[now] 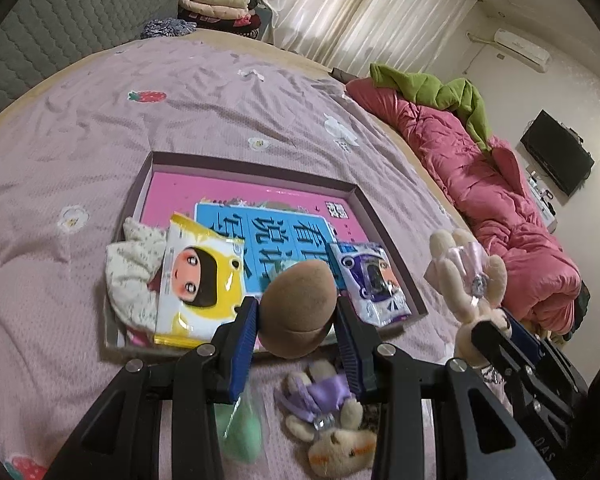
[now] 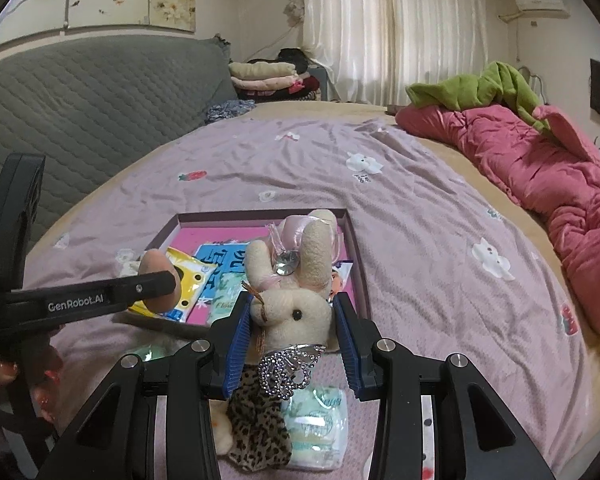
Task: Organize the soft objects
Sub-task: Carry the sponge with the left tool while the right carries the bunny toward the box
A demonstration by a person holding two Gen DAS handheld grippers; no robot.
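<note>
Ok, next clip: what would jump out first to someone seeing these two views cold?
Both tongs are full above a shallow box on the lilac bedspread. The left tongs clamp a brown egg-shaped sponge over the box's near edge, and the right tongs grip a cream plush rabbit with a pink bow. A second rabbit in purple lies on the bedspread, in front of the box.
</note>
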